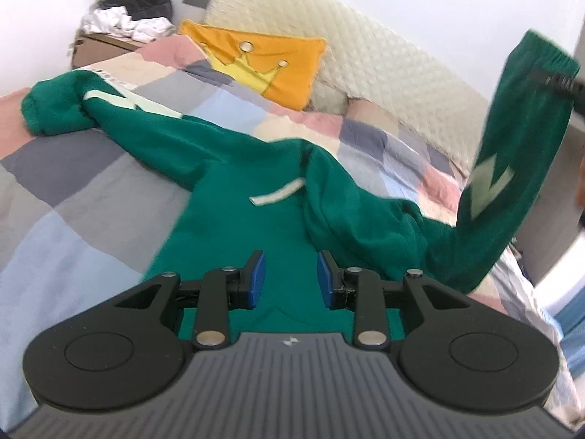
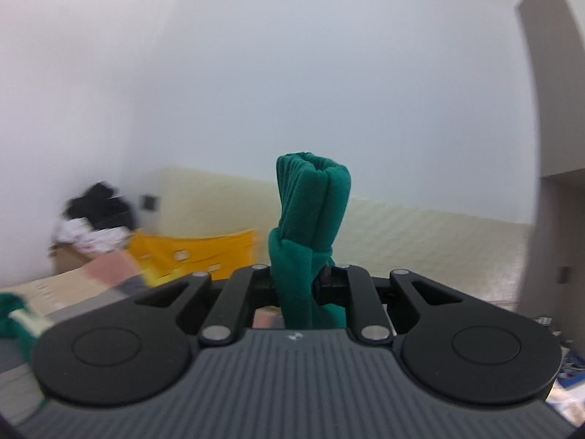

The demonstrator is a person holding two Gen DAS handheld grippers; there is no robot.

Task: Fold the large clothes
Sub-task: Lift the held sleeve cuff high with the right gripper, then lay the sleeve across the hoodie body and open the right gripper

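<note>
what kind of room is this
Most likely a bedroom: a green sweatshirt lies spread on a bed with a patchwork quilt, a cream padded headboard runs along the wall, and an orange crown pillow leans against it.

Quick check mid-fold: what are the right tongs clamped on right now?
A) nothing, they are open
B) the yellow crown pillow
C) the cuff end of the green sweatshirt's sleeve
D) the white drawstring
C: the right tongs are shut on the bunched ribbed cuff of the green fleece sweatshirt, whose sleeve is raised above the patchwork-quilted bed.
</note>
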